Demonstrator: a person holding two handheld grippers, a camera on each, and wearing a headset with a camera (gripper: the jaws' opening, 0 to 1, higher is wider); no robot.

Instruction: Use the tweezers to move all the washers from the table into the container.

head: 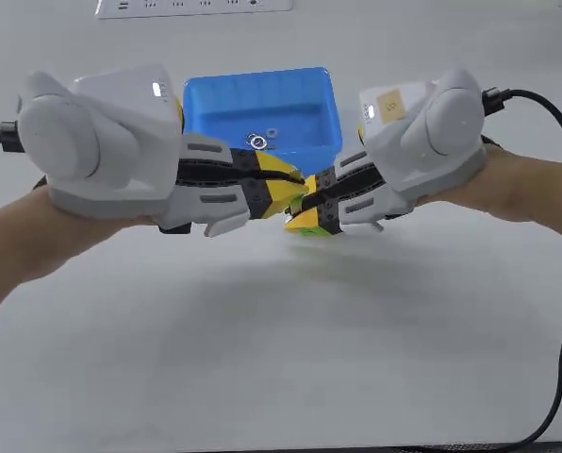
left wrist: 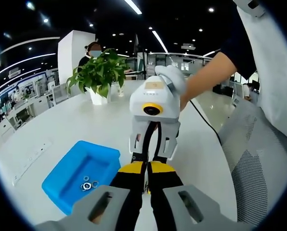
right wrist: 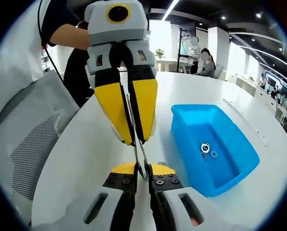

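Left gripper (head: 292, 181), jaws pinched narrow on the tweezers (right wrist: 138, 144), sat tip to tip with the right gripper (head: 305, 212), jaws likewise closed on their other end, just before the container (head: 226, 99), tweezers' long axis running along its near wall, washers (head: 259, 142) lying inside it.

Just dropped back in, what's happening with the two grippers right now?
The grippers meet tip to tip in front of the blue container. The left gripper is clamped on the tweezers, and the right gripper looks closed on their other end, as in a handover or regrip. A few washers lie in the container.
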